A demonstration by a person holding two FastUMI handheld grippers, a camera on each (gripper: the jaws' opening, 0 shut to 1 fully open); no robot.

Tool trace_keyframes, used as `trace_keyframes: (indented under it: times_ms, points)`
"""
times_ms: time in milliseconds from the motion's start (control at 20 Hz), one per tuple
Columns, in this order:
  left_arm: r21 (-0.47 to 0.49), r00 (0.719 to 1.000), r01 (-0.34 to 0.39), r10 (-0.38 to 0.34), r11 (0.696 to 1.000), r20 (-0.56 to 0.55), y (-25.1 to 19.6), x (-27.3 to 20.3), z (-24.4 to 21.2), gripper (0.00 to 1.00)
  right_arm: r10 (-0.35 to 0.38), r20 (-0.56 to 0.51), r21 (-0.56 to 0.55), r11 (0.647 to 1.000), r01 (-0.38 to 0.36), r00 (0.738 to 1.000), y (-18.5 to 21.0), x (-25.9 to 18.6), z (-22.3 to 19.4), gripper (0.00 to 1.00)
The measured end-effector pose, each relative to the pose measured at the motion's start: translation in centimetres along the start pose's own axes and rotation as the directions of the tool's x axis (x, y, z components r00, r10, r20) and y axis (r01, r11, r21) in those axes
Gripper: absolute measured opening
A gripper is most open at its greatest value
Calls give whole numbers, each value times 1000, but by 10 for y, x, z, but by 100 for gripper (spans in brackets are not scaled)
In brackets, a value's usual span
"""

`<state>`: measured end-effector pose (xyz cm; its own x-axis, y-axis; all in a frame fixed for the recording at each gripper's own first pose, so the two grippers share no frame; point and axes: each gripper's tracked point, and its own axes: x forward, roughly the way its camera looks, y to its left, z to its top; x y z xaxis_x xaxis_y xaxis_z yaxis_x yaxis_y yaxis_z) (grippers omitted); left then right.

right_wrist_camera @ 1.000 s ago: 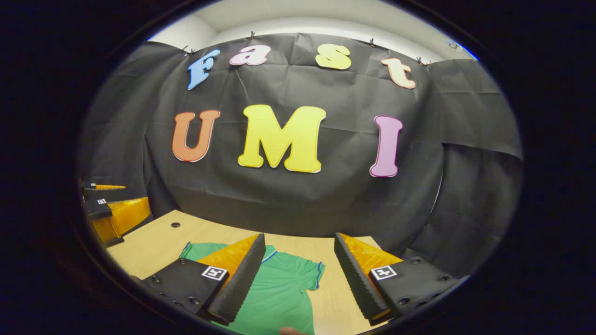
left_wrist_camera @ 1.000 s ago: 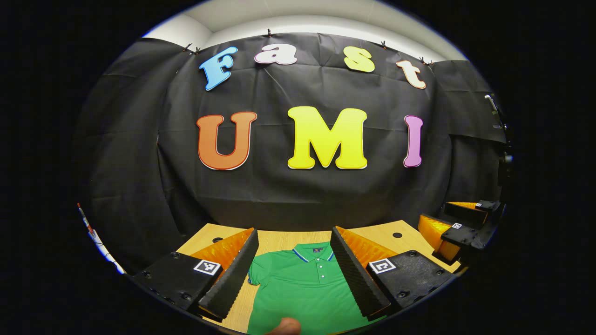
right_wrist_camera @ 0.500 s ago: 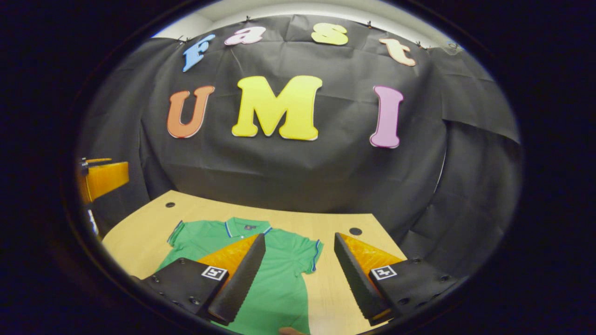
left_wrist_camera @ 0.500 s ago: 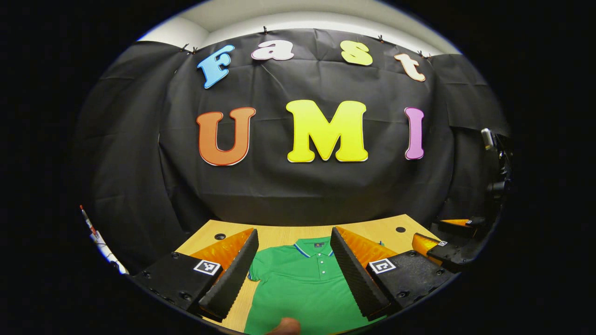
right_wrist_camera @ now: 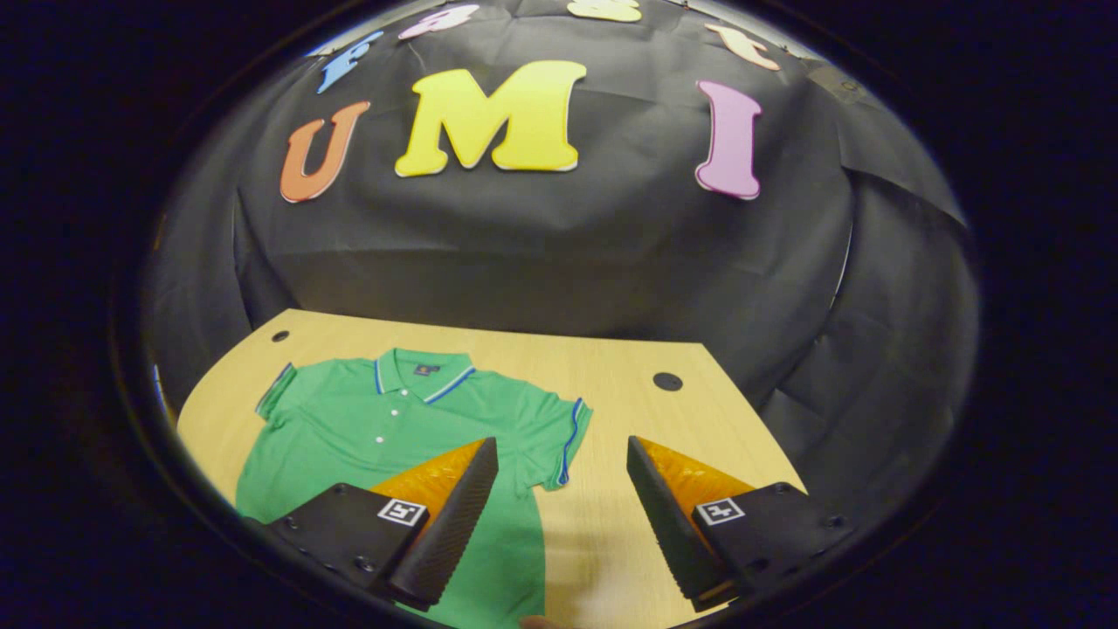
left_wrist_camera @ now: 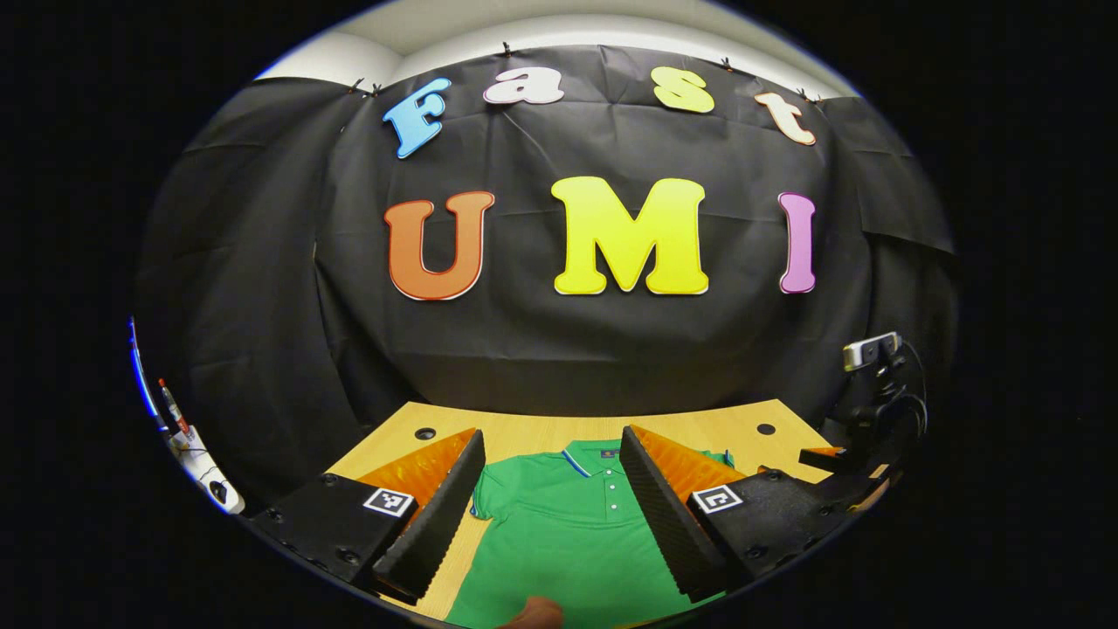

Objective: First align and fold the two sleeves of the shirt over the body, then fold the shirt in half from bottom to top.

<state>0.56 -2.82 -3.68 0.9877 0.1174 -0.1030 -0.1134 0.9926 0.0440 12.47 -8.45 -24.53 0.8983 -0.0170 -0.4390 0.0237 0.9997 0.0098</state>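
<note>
Across the left gripper view, a green short-sleeved polo shirt with blue-striped collar (left_wrist_camera: pixel 568 533) lies flat, front up, on the light wooden table (left_wrist_camera: pixel 524 434), collar toward the black cloth wall (left_wrist_camera: pixel 262 349). The left gripper (left_wrist_camera: pixel 550 511) hangs above it with its fingers spread wide, nothing between them; collar and button placket sit in the gap. At the right edge, part of the other gripper shows beside a small camera on a dark stand (left_wrist_camera: pixel 873 354).

From the right gripper view, the shirt (right_wrist_camera: pixel 393 428) lies spread with both sleeves out flat. The right gripper (right_wrist_camera: pixel 563 515) is spread wide and empty over the shirt's right sleeve (right_wrist_camera: pixel 555 428) and the bare table (right_wrist_camera: pixel 629 411) just beside it.
</note>
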Motion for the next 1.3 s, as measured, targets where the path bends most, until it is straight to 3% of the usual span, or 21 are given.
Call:
trace_keyframes:
  times_ms: [450,700,750,900,950,1000,1200,1250,1300]
  points:
    - [35,989,-124,126,992,-78,25,-14,-26,100,-3,-207,49,999,13,978,-8,102,-58,94]
    - [50,980,-158,163,986,-115,35,-25,-39,100,59,-228,42,998,-51,972,1,121,-54,95]
    - [59,979,-157,163,986,-123,34,-26,-43,100,75,-230,56,996,-64,970,5,122,-51,77]
    - [72,976,-155,164,985,-142,37,-30,-51,100,75,-240,75,996,-58,968,5,127,-53,60]
    - [70,976,-156,165,985,-145,38,-31,-51,100,84,-249,90,994,-64,965,8,127,-55,46]
    - [68,975,-157,166,985,-146,38,-32,-52,100,94,-256,107,992,-68,962,9,127,-56,39]
    - [66,973,-165,173,984,-155,43,-36,-57,100,103,-277,111,991,-75,955,13,130,-66,36]
    - [65,972,-166,175,984,-159,43,-37,-59,100,32,-298,82,997,-7,954,-4,112,-50,36]
    - [66,970,-168,177,984,-165,46,-39,-61,100,56,-289,124,992,-21,956,-2,129,-63,20]
